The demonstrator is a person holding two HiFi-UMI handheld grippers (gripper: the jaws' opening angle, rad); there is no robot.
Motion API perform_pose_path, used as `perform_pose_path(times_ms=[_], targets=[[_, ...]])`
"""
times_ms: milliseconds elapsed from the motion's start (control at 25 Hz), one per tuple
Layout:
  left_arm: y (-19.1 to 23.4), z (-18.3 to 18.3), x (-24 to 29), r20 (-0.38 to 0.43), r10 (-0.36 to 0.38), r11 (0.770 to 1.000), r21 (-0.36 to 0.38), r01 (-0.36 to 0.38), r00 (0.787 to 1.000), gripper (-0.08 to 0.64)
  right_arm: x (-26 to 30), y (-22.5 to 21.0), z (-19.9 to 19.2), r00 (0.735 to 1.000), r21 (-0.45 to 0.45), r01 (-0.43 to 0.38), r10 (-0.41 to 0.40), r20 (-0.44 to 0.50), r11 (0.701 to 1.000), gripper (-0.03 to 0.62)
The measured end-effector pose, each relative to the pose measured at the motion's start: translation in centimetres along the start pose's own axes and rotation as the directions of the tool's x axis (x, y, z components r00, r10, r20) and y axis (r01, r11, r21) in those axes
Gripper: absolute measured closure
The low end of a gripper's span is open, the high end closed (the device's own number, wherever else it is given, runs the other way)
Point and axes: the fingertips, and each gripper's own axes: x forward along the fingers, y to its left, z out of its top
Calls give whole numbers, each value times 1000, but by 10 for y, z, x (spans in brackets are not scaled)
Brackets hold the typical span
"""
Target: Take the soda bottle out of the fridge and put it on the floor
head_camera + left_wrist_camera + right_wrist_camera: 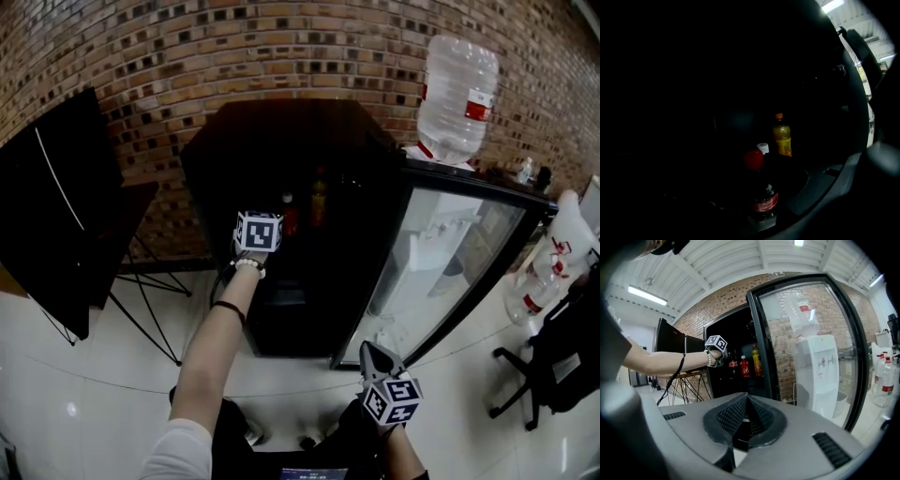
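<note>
Fridge (281, 127) stands with its glass door (450, 262) swung wide to its right side, so access is cleared. Left gripper (261, 228) is reached into the fridge at shelf height. The soda bottle (764, 202), red cap and red label, stands inside the fridge right at that gripper's jaw line. The left gripper view is too dark to say whether the jaws are apart around the bottle or pressed on it. Deeper in the fridge behind it are an orange bottle (782, 136) and a white-capped bottle (762, 148). Right gripper (747, 401) hangs low, well out in front of the fridge, with its jaws pressed together on nothing. Judgement: early stage, door open and reach made. A firm grip, the lift out and the set-down on the floor (122, 394) in front of the fridge are all left to do.
</note>
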Motion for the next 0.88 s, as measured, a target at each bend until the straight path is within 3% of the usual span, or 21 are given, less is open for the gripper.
perform_pose_path(times_ms=[320, 600, 880], targets=[[-10, 1, -11, -2, -36, 999, -17, 36, 999, 411, 0, -1, -2, 1000, -4, -3, 3, -4, 1000, 578], [-30, 14, -71, 97, -104, 993, -37, 108, 990, 411, 2, 2, 0, 1000, -13, -11, 11, 0, 1000, 578], [-72, -40, -145, 102, -196, 980, -11, 198, 975, 411, 6, 13, -2, 1000, -39, -30, 30, -4, 999, 578]])
